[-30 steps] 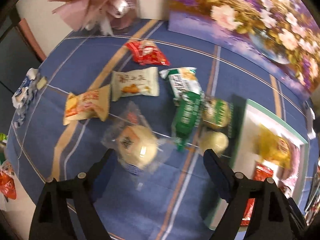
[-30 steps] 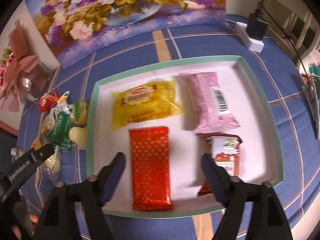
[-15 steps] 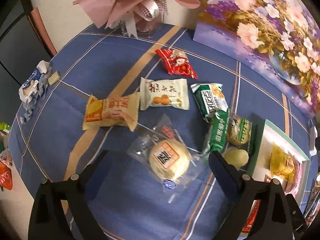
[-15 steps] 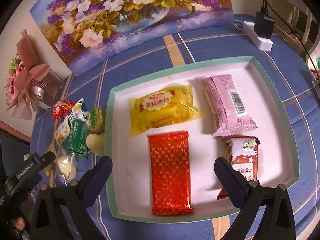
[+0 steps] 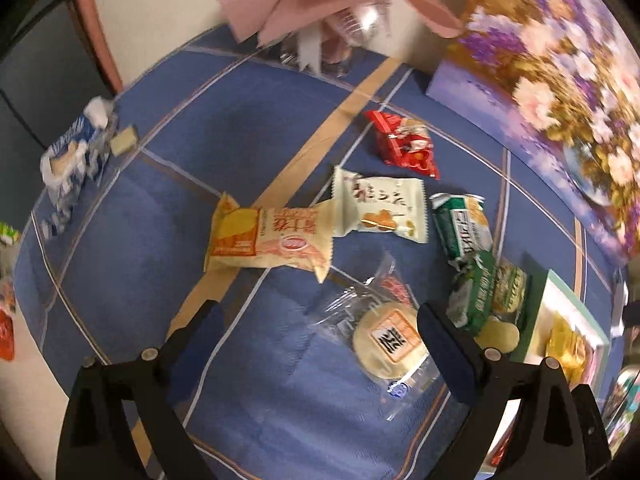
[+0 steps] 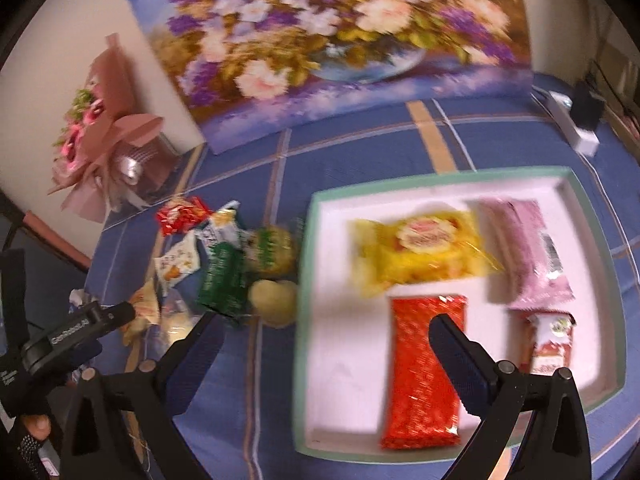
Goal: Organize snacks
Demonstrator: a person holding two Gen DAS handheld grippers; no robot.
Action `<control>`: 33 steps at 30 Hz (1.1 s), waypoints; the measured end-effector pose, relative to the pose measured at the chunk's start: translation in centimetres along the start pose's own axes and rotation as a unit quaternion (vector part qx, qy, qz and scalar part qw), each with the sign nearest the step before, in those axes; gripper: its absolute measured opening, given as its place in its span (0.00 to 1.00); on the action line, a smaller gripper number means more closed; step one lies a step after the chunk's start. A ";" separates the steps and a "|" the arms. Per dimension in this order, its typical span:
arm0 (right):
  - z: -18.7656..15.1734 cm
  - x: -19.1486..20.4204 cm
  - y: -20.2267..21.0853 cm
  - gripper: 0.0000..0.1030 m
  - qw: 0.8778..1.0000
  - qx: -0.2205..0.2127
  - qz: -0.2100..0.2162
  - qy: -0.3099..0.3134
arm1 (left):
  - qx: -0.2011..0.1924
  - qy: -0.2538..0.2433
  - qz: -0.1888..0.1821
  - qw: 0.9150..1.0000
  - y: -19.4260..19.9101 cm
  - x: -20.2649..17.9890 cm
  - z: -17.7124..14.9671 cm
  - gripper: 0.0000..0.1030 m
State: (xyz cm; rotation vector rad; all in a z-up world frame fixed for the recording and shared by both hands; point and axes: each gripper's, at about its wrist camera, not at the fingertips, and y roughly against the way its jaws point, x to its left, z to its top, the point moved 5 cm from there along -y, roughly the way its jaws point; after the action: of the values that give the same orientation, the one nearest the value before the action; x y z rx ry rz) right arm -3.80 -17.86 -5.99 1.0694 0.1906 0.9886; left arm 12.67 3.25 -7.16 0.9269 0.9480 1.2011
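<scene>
a: tablecloth [image 5: 168, 208]: blue, crossed by thin pale lines and tan bands. tray [image 6: 308, 320]: mint green rim, white inside.

b: tray contents?

a: yellow packet [image 6: 420, 256] with a red and cream emblem; pink packet [image 6: 528, 252] with a barcode; red packet [image 6: 420, 368] in a gold lattice pattern; red and white packet [image 6: 550, 340].

b: loose snacks?

a: orange and cream packet [image 5: 272, 240]; cream packet [image 5: 380, 204] with dark characters; red packet with white print [image 5: 408, 148]; green and white packet [image 5: 464, 224]; dark green packet [image 5: 476, 296]; clear wrapper [image 5: 384, 336] over a pale round cake.

b: backdrop?

a: painting [image 6: 332, 40]: purple, pink and white flowers. bouquet [image 6: 100, 120]: dusty pink wrap.
</scene>
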 end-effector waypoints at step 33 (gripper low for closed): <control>-0.8 5.7 -9.3 0.45 0.993 0.069 0.003 0.099 | 0.116 0.059 -0.061 0.990 -8.4 -3.1 -3.5 0.93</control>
State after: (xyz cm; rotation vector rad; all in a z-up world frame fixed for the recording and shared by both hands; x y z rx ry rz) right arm 4.47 -14.12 -12.14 1.0968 0.4221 1.1002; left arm 11.77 -0.66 -15.89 0.9736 1.2430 1.0659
